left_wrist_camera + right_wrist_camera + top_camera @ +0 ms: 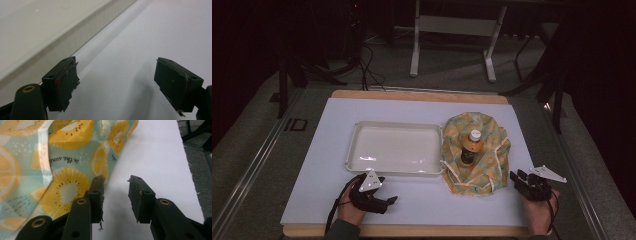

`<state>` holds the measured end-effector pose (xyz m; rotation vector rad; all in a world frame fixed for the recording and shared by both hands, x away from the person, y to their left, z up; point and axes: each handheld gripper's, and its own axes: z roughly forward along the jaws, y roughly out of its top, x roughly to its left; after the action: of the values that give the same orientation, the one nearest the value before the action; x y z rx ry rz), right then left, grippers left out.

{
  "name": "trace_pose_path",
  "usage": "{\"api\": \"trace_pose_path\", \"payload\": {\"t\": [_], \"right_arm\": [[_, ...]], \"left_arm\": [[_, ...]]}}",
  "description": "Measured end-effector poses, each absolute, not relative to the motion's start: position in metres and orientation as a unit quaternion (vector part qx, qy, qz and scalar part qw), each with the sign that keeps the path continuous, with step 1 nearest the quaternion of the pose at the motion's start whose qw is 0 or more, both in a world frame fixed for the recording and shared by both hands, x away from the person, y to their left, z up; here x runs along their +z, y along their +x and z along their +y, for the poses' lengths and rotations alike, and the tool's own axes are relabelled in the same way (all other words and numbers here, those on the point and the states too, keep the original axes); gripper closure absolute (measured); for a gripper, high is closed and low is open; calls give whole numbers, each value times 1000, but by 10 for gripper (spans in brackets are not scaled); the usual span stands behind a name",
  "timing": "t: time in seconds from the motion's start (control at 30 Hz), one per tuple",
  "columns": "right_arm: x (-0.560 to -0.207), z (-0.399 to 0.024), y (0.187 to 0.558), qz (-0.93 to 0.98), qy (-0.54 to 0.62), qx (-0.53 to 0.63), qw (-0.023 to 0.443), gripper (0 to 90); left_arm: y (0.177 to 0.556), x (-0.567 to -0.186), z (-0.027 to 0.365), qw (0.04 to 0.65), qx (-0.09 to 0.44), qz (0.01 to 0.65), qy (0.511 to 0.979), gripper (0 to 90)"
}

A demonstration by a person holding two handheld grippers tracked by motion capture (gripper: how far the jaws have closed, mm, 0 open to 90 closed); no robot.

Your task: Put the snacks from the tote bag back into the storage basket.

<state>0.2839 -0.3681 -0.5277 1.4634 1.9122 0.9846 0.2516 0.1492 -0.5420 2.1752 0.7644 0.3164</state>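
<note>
A white sheet (412, 200) covers the counter (422, 96), whose wooden edge shows at twelve and six o'clock. Near the middle sits a shallow white tray (396, 148), empty and glossy inside. Just beside it, at three o'clock from the tray, lies a cloth (492, 145) printed with yellow citrus slices on pale blue, bunched loosely, its white cord (499, 155) trailing over the folds. A bottle (471, 147) with a white cap and an orange label stands upright in the middle of the cloth, the fabric gathered around its base.

The left tool (388, 201) rests low on the sheet at seven o'clock, just short of the tray's near rim, held in the person's left hand (348, 207). In the left gripper view its jaws stand wide apart with bare sheet between them and the tray wall (82, 32) running past on one side: released, grasping nothing.

The right tool (515, 177) sits at five o'clock, beside the cloth's near right edge, held in the right hand (539, 215). In the right gripper view the jaws are parted over the sheet, one jaw just at the cloth's (65, 157) edge; released.
</note>
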Motion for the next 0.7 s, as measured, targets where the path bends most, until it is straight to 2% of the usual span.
{"api": "trace_pose_path", "payload": {"t": [0.17, 0.7], "right_arm": [[-521, -362, 279, 717, 527, 369, 270, 696], [-507, -361, 277, 744, 502, 346, 274, 743]], "left_arm": [[253, -543, 148, 390, 116, 298, 864, 199], [250, -542, 146, 387, 123, 284, 869, 209]]}}
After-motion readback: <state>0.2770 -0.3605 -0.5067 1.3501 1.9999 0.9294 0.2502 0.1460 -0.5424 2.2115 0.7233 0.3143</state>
